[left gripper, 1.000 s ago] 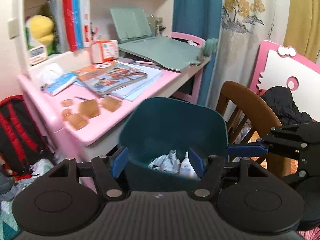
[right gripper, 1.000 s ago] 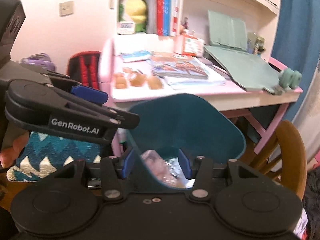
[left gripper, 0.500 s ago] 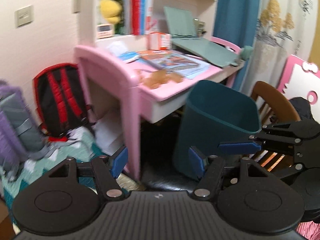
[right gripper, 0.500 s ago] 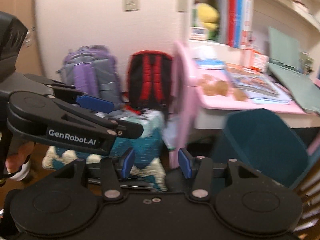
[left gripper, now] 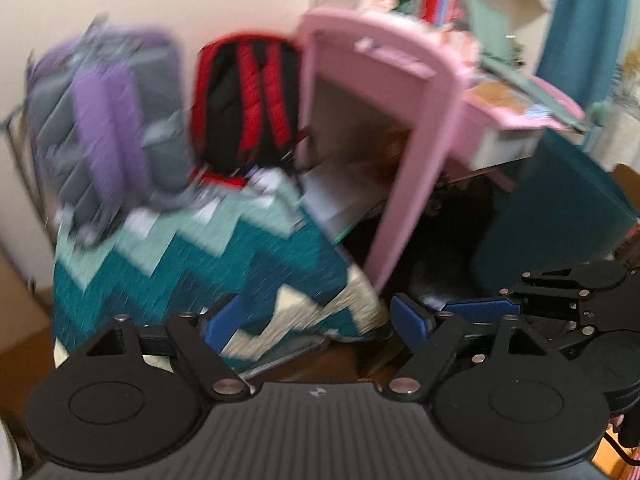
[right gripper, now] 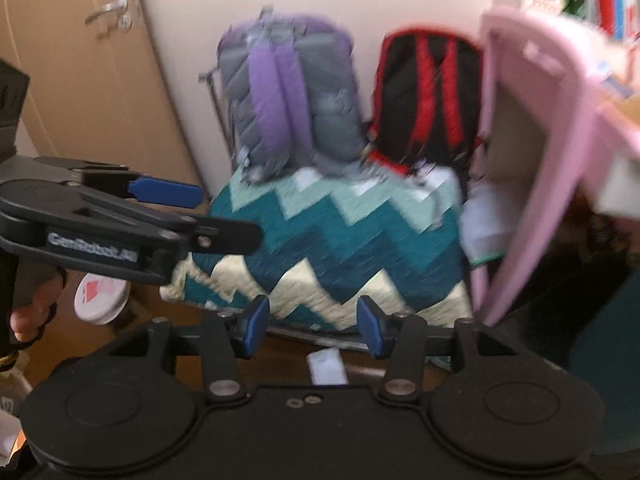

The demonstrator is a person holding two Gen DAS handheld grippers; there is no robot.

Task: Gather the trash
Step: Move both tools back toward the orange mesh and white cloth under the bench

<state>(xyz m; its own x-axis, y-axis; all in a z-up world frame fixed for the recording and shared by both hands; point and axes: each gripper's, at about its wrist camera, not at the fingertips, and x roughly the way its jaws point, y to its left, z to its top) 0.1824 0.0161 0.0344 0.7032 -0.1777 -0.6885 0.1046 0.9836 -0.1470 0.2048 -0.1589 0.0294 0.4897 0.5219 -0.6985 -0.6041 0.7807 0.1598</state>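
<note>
With both the left tongs (left gripper: 308, 326) and right tongs (right gripper: 312, 330) spread wide and empty, we aim at what looks like a white paper scrap (right gripper: 326, 366) on the floor just below the right tongs, light and limp, best pinched across its middle.

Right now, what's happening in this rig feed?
A person is collecting trash with two handheld grippers. Both the left gripper and right gripper are open and empty, aimed at the floor by the zigzag quilt. A white scrap lies just below the right gripper, likely the next pickup. The teal bin stands to the right, beside the pink desk.
</note>
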